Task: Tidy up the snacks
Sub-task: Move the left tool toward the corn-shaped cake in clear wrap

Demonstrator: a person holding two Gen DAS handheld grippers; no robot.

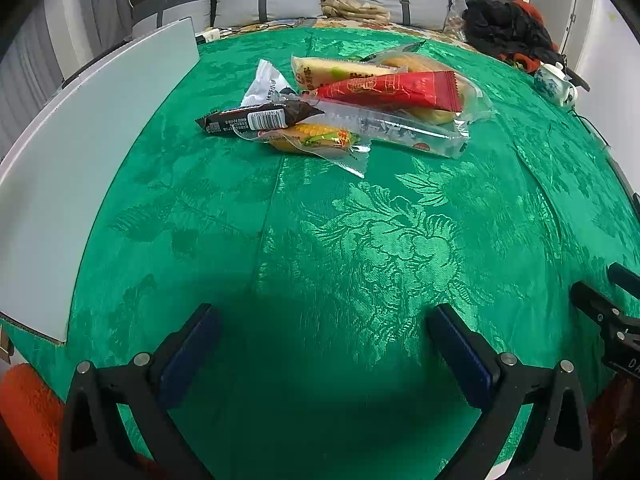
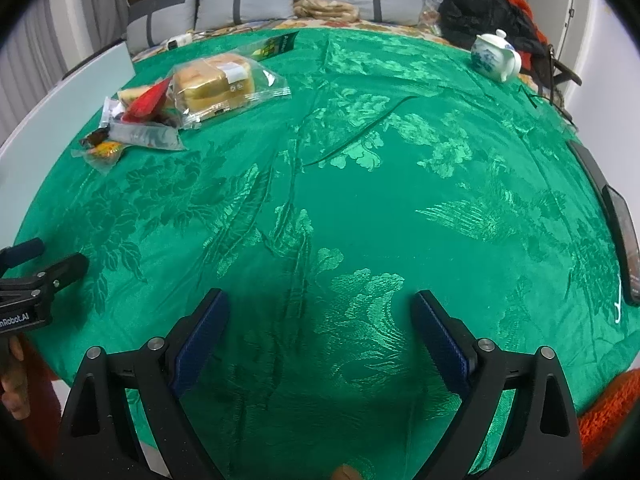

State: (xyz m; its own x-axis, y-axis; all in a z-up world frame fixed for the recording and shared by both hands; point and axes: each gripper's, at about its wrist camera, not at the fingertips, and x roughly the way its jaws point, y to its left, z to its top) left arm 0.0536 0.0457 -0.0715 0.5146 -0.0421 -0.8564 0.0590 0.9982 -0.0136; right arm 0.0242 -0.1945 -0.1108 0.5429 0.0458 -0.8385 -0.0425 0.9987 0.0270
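Note:
A pile of wrapped snacks lies on the green tablecloth (image 1: 360, 240): a red packet (image 1: 392, 90), a dark brown bar (image 1: 260, 118), a white packet (image 1: 266, 82), a clear long packet (image 1: 400, 128), a yellow corn-print snack (image 1: 316, 140) and bagged bread (image 2: 218, 80). My left gripper (image 1: 324, 332) is open and empty, well short of the pile. My right gripper (image 2: 320, 316) is open and empty over bare cloth, with the pile far to its upper left (image 2: 140, 116).
A pale board (image 1: 88, 152) lies along the table's left edge. A blue-and-white teapot (image 2: 496, 56) stands at the far right. A dark phone (image 2: 622, 236) lies at the right edge. A green packet (image 2: 276, 46) lies at the back. A sofa with cushions is behind.

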